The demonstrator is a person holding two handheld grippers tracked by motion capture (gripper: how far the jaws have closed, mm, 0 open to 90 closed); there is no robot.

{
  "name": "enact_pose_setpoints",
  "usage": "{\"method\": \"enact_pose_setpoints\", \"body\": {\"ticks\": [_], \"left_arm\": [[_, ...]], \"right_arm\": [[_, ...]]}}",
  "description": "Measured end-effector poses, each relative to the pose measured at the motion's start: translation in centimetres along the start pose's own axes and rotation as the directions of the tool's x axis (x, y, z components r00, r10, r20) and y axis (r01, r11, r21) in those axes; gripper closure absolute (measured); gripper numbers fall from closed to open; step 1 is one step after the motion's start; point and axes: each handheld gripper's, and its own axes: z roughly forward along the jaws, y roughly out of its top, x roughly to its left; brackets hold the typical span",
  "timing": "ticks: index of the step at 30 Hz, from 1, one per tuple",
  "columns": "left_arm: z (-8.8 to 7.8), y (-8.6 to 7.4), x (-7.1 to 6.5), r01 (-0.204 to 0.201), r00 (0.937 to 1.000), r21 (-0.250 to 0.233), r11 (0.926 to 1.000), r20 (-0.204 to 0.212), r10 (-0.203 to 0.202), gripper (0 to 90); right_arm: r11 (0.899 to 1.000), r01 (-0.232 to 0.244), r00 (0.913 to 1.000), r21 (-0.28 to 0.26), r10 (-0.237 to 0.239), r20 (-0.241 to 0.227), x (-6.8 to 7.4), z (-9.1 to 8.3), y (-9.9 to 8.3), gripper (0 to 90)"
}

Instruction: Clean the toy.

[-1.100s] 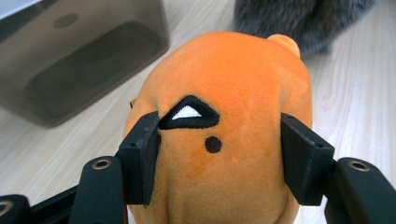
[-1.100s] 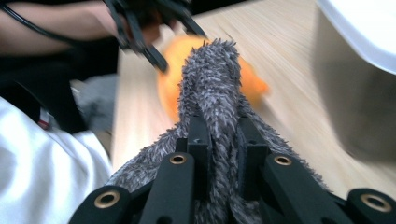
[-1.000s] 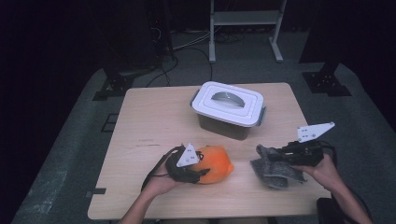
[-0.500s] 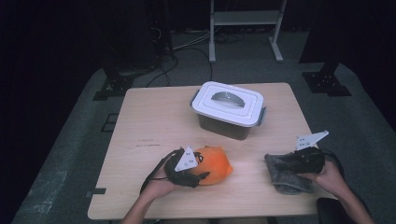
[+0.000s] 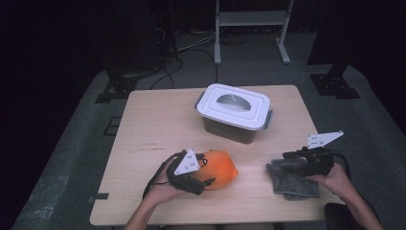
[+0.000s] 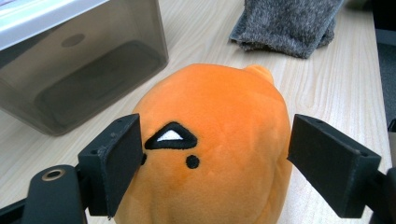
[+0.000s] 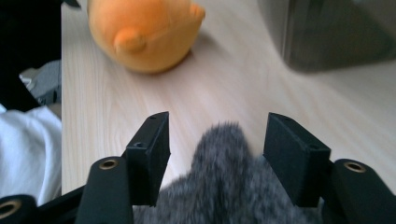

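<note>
Both tools are opening: the left tool point(image 6: 215, 158) is releasing the orange plush point(image 5: 221, 167), the right tool point(image 7: 217, 154) the grey fuzzy cloth point(image 5: 292, 179). Both are lying on the desk point(image 5: 158, 124) before the lidded box point(image 5: 234, 112).

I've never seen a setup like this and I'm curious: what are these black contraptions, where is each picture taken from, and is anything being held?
A person sits at a wooden table with a hand-held two-jaw gripper in each hand. One camera looks down from above; the other two ride on the grippers and look along their black jaws. The left gripper straddles an orange plush toy; the right gripper straddles a grey fuzzy cloth. Both have just been opening, so the pads stand apart from these things and nothing is gripped. Farther back stands a lidded plastic box.
</note>
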Motion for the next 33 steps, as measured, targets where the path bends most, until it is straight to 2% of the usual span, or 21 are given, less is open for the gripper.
{"method": "enact_pose_setpoints", "body": {"ticks": [4, 9, 21, 33], "left_arm": [[-0.2, -0.2, 0.0, 0.013, 0.9999, -0.011, 0.9998, 0.002, -0.013, 14.7], [-0.4, -0.4, 0.0, 0.031, 0.9995, -0.028, 0.9991, 0.009, -0.030, 11.9], [-1.0, -0.7, 0.3, 0.046, 0.9989, -0.056, 0.9974, -0.003, -0.046, 9.3], [-1.4, -0.9, 0.8, 0.058, 0.9982, -0.065, 0.9962, -0.012, -0.059, 9.1]], "right_arm": [[0.998, 0.015, 0.9999, -0.065, -0.015, 0.009, 0.0, 0.2, 1.6, 32.8], [0.993, 0.043, 0.9989, -0.106, -0.041, 0.020, 0.0, 0.7, 3.8, 28.4], [0.989, 0.101, 0.9948, -0.112, -0.098, 0.029, -0.6, 2.3, 8.8, 25.1], [0.984, 0.132, 0.9912, -0.118, -0.131, 0.016, -1.0, 3.6, 12.0, 24.5]]}}
